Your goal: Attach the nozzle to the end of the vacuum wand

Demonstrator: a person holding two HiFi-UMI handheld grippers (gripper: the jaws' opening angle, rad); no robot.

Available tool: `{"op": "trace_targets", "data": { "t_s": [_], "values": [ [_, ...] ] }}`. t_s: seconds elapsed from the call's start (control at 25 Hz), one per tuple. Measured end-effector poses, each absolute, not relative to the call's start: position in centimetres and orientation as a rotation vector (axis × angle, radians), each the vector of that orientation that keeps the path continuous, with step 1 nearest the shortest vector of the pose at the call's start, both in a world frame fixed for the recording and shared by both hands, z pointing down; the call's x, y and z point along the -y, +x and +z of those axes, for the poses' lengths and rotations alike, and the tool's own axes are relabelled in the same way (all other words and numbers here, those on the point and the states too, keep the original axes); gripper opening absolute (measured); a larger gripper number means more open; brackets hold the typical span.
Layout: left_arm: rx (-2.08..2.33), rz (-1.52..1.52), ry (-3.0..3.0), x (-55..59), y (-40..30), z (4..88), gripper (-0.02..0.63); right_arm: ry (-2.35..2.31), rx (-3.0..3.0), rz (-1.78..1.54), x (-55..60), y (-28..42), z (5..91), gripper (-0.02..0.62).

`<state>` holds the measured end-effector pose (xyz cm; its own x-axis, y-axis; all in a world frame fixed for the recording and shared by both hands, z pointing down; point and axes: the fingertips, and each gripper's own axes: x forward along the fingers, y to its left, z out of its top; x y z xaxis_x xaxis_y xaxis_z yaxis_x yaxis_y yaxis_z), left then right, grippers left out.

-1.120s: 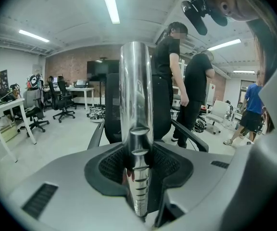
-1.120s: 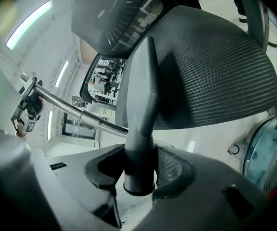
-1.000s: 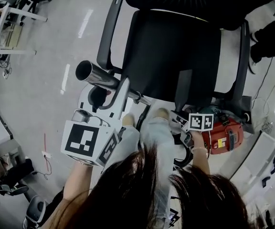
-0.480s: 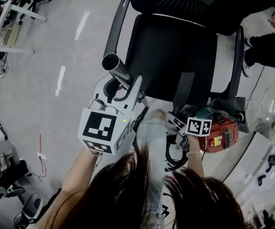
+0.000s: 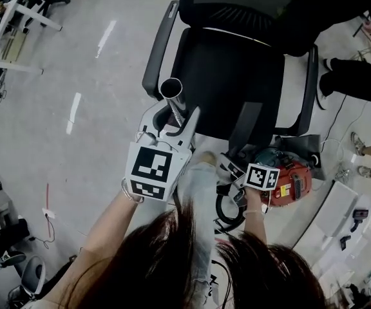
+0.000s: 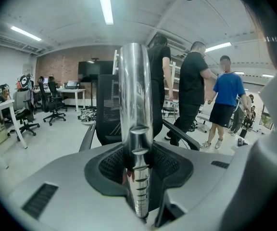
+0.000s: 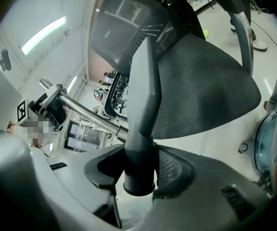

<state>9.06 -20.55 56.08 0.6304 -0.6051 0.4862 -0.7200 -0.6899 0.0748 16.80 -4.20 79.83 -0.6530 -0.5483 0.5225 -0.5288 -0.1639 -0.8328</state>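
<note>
My left gripper (image 5: pixel 172 126) is shut on the chrome vacuum wand (image 5: pixel 173 98). The wand's open end rises towards the head camera, beside the chair's left armrest. In the left gripper view the wand (image 6: pixel 134 129) stands upright between the dark pads (image 6: pixel 110 165). My right gripper (image 5: pixel 238 161) is shut on the dark grey tapered nozzle (image 5: pixel 247 126), which slants over the front of the chair seat. In the right gripper view the nozzle (image 7: pixel 143 105) is clamped by its round base, with its narrow tip pointing away. The wand (image 7: pixel 83 112) crosses behind it at the left. Nozzle and wand are apart.
A black office chair (image 5: pixel 230 76) stands straight ahead. The red vacuum body (image 5: pixel 295 177) and its black hose (image 5: pixel 227 211) lie on the floor at the right, near my legs. People's legs (image 5: pixel 350 76) are at the far right, and desks and cables (image 5: pixel 5 37) at the upper left.
The left gripper has swung right and turned the wand steeper, so its open end now faces up next to the armrest. The right gripper has risen a little with the nozzle.
</note>
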Motion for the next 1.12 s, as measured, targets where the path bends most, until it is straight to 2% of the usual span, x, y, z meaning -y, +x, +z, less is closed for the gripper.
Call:
{"op": "trace_targets", "data": {
  "t_s": [1.12],
  "values": [
    [0.938, 0.694, 2.653, 16.0, 9.8, 54.5, 0.153, -1.4, -2.078, -1.775, 4.4, 15.1, 67.2, 0.181]
  ]
}}
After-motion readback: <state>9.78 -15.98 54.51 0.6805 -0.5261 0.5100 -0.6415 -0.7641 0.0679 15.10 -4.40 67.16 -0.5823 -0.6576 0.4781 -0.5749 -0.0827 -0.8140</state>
